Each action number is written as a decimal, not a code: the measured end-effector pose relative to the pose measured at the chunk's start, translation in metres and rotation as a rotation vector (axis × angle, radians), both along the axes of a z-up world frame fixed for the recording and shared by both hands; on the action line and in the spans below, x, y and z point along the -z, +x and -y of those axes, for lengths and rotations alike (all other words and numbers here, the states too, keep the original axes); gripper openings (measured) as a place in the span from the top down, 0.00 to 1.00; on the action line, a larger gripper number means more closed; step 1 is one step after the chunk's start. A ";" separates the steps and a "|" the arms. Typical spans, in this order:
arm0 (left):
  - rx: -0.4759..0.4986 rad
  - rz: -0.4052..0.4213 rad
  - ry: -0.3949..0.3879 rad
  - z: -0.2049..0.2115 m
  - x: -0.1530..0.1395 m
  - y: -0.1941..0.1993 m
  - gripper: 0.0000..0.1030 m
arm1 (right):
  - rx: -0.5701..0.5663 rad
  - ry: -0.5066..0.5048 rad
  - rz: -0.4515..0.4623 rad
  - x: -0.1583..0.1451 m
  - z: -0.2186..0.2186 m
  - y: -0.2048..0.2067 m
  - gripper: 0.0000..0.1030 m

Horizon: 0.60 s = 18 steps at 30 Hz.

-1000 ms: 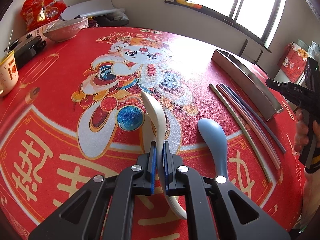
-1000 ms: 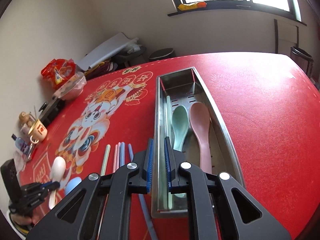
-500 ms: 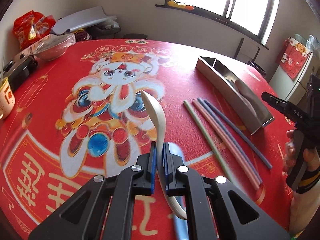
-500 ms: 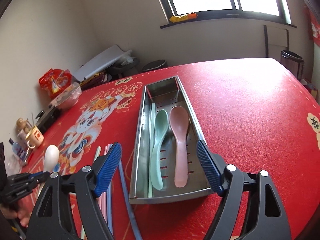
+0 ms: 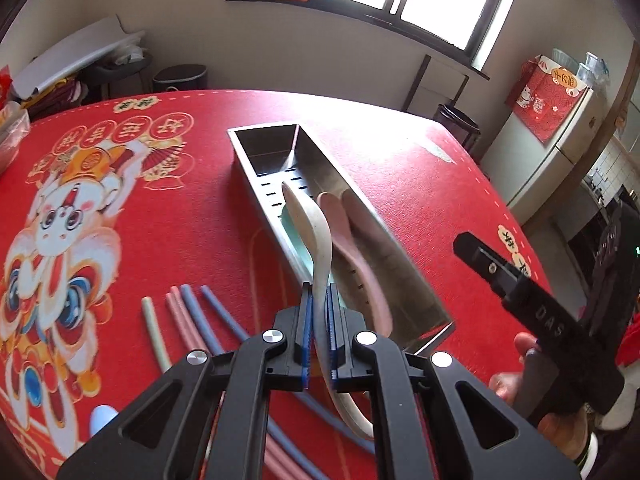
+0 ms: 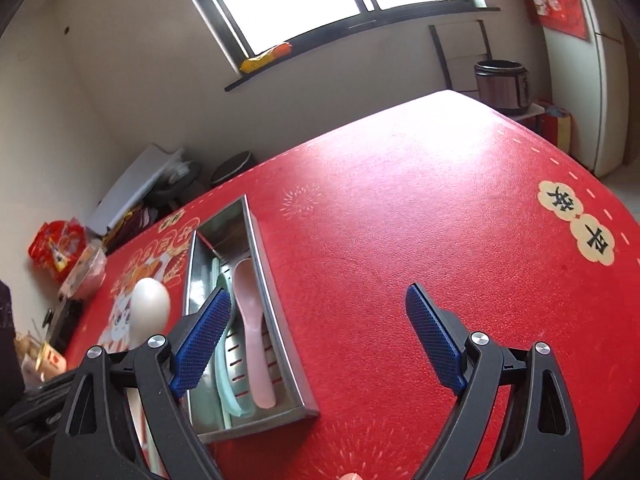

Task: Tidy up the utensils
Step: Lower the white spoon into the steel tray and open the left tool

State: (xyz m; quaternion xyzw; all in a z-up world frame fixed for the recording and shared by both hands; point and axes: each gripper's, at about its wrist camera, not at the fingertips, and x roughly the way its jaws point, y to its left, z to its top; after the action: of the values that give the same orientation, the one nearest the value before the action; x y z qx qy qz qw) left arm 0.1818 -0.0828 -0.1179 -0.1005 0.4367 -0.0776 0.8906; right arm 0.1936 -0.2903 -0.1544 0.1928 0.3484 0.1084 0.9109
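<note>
My left gripper (image 5: 318,340) is shut on a cream spoon (image 5: 310,224) and holds it above the near end of the steel utensil tray (image 5: 404,264). The spoon's bowl also shows in the right wrist view (image 6: 149,304). The tray (image 6: 276,320) holds a pink spoon (image 6: 250,320), a green spoon (image 6: 224,380) and green chopsticks. My right gripper (image 6: 316,344) is open and empty, above the table to the right of the tray. Loose chopsticks (image 5: 188,316) in green, pink and blue lie on the red tablecloth left of the tray. A blue spoon (image 5: 102,418) lies at the lower left.
The red tablecloth (image 6: 420,208) with a cartoon print (image 5: 60,220) covers a round table. A bowl (image 6: 86,276), snack bags (image 6: 56,246) and cups (image 6: 48,360) stand at the far left. My right gripper's body (image 5: 552,320) shows at the right of the left wrist view.
My left gripper carried the cream spoon from the cartoon print rightward to above the tray. My right gripper opened and swung to the right of the tray.
</note>
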 end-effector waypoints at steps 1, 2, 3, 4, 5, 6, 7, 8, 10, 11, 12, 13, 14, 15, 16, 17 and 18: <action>-0.002 -0.010 -0.002 0.006 0.002 0.008 0.94 | 0.003 0.001 -0.002 0.001 0.001 0.000 0.17; -0.001 -0.019 0.004 0.012 0.004 0.015 0.94 | 0.007 0.000 -0.003 0.001 0.002 0.000 0.17; 0.005 -0.026 0.013 0.019 0.006 0.021 0.94 | 0.011 0.000 -0.006 0.002 0.002 0.000 0.17; 0.009 -0.032 0.024 0.024 0.008 0.026 0.94 | 0.016 0.004 -0.014 0.003 0.003 0.001 0.17; 0.011 -0.037 0.034 0.028 0.010 0.030 0.94 | 0.022 0.012 -0.020 0.004 0.005 0.002 0.17; 0.014 -0.042 0.041 0.032 0.011 0.033 0.94 | 0.026 0.021 -0.025 0.005 0.006 0.002 0.17; 0.018 -0.046 0.045 0.035 0.013 0.036 0.94 | 0.031 0.027 -0.030 0.005 0.007 0.002 0.17; 0.019 -0.052 0.050 0.037 0.015 0.039 0.94 | 0.035 0.032 -0.034 0.006 0.009 0.002 0.17; 0.014 -0.062 0.062 0.039 0.019 0.044 0.94 | 0.041 0.048 -0.040 0.007 0.012 0.002 0.17; 0.012 -0.069 0.067 0.040 0.020 0.046 0.94 | 0.043 0.058 -0.046 0.007 0.014 0.002 0.17; 0.008 -0.079 0.064 0.040 0.023 0.049 0.94 | 0.045 0.067 -0.053 0.008 0.014 0.003 0.17; 0.006 -0.092 0.056 0.040 0.025 0.052 0.94 | 0.050 0.072 -0.058 0.009 0.015 0.003 0.17; 0.003 -0.103 0.048 0.039 0.027 0.054 0.94 | 0.056 0.074 -0.060 0.010 0.016 0.004 0.17; 0.002 -0.110 0.041 0.039 0.028 0.056 0.94 | 0.061 0.076 -0.062 0.011 0.017 0.003 0.17; 0.005 -0.114 0.042 0.039 0.029 0.057 0.94 | 0.063 0.078 -0.065 0.011 0.017 0.004 0.17; 0.007 -0.118 0.047 0.040 0.030 0.058 0.94 | 0.065 0.081 -0.068 0.011 0.018 0.004 0.17; 0.009 -0.119 0.049 0.042 0.030 0.059 0.94 | 0.066 0.086 -0.069 0.012 0.018 0.003 0.17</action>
State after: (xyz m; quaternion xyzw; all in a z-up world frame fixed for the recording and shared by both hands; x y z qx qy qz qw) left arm 0.2412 -0.1244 -0.1482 -0.0813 0.4909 -0.0647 0.8650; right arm 0.1969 -0.3085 -0.1661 0.2467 0.3680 0.0864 0.8923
